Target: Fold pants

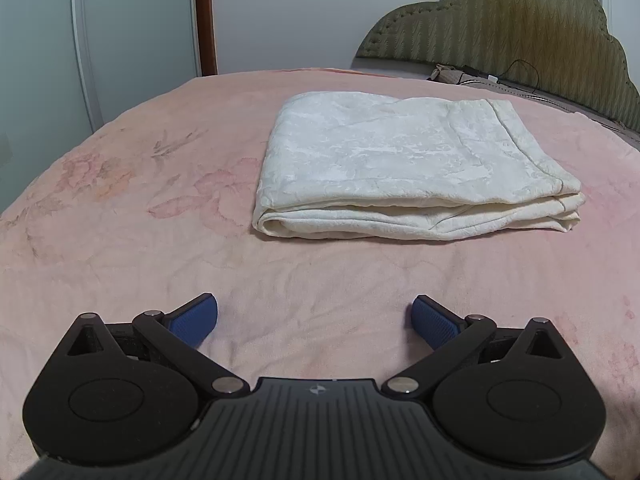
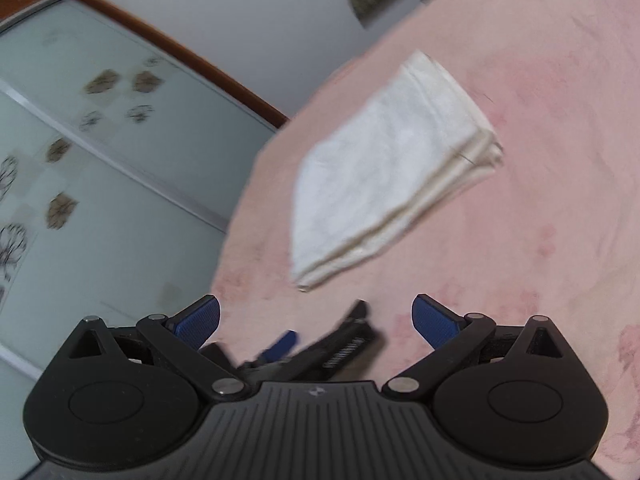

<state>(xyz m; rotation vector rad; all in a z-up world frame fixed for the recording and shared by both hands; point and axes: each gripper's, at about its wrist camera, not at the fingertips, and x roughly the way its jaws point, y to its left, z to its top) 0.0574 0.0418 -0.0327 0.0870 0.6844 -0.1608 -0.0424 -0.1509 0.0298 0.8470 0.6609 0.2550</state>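
Note:
The cream-white pants (image 1: 404, 168) lie folded into a thick rectangle of several layers on the pink bed (image 1: 140, 208). My left gripper (image 1: 314, 322) is open and empty, low over the bedspread a short way in front of the pants' near folded edge. In the right wrist view the folded pants (image 2: 384, 168) appear tilted and blurred. My right gripper (image 2: 316, 322) is open and empty, raised above the bed and apart from the pants. The left gripper (image 2: 320, 350) shows blurred below it, between its fingers.
A padded olive headboard (image 1: 520, 36) stands at the back right with a dark cable (image 1: 516, 76) and small items at its foot. Sliding wardrobe doors (image 2: 80, 160) with flower prints stand beyond the bed's left edge. A white wall (image 1: 288, 12) is behind the bed.

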